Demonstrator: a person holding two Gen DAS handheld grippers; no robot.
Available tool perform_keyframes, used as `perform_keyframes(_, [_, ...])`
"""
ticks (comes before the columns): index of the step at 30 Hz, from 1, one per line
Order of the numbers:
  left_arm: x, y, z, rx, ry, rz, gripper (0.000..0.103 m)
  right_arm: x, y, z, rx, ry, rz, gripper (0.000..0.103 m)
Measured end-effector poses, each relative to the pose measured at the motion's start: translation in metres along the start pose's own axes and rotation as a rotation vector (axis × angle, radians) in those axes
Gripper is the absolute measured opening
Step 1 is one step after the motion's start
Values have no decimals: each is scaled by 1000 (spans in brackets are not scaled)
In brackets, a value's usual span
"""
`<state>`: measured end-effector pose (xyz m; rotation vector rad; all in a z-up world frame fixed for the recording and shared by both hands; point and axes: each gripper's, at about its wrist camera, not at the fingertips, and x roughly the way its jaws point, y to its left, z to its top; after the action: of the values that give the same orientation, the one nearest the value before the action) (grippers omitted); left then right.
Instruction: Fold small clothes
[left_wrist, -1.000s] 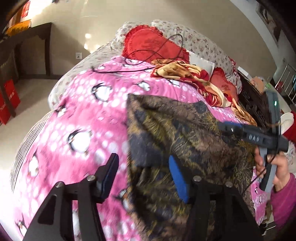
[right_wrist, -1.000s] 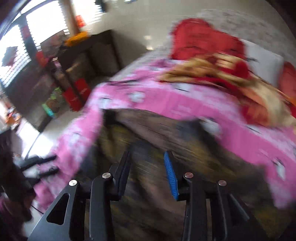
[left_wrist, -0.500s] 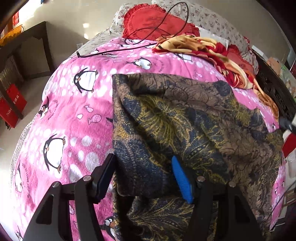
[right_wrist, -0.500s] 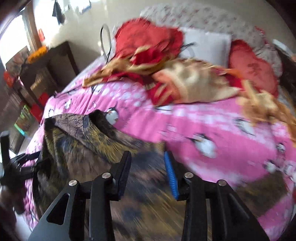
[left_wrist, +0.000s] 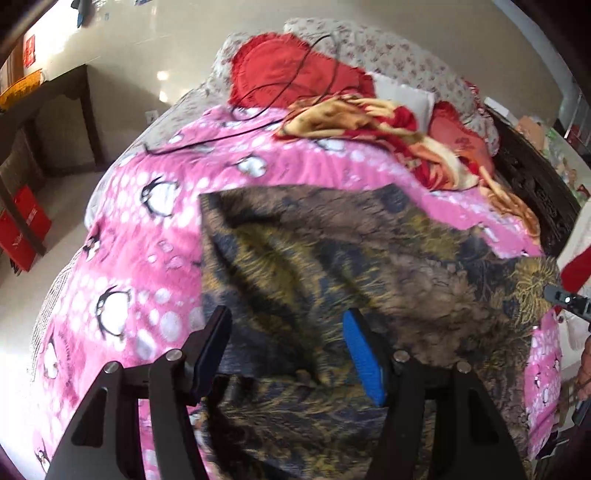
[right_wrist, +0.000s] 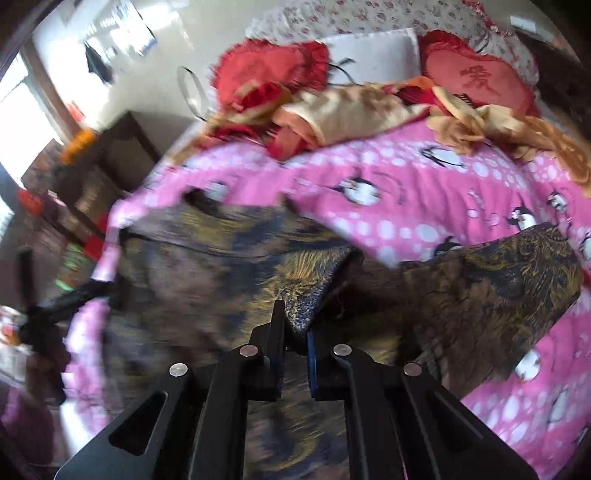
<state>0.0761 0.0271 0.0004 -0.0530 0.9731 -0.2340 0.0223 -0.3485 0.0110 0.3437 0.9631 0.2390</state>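
Brown patterned garment fold pinched in right gripper.

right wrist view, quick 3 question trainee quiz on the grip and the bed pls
1. True or false: the right gripper is shut on a fold of the dark patterned garment.
2. Which pattern is on the pink blanket? A penguins, B stripes, C flowers.
3. Are the left gripper jaws apart or together?

Key: 1 true; 2 A; 3 apart, over the garment without pinching it.
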Motion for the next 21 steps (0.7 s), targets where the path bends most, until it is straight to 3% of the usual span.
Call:
perform_keyframes(2, [6,-12,0,7,13,-20,68,-9,-4,0,52,-5,3,6])
perform_keyframes(4, [16,-28,-2,35,40,-34,68,3,-15,0,85,44,-169,9])
perform_keyframes(6, [22,-41,-6,63,49,-40,68,11,-27,-5,109,78,-348,22])
perform_keyframes(10, [34,-54,-12,75,65,-59,68,-8,-21,-15,72,-37,-370,27])
perform_keyframes(12, [43,-62,-13,79,74,-54,68,-10,-11,-17,42,-80,-300,27])
perform_keyframes(14, [51,-67,-15,83,79,-37,68,9,6,-18,-35,-37,-236,27])
perform_keyframes(17, [66,-70,-19,80,99,-5,68,45,13,-19,-93,1,-338,26])
perform_keyframes(21, [74,-74,-22,92,99,27,70,78,3,-15,-104,12,-403,26])
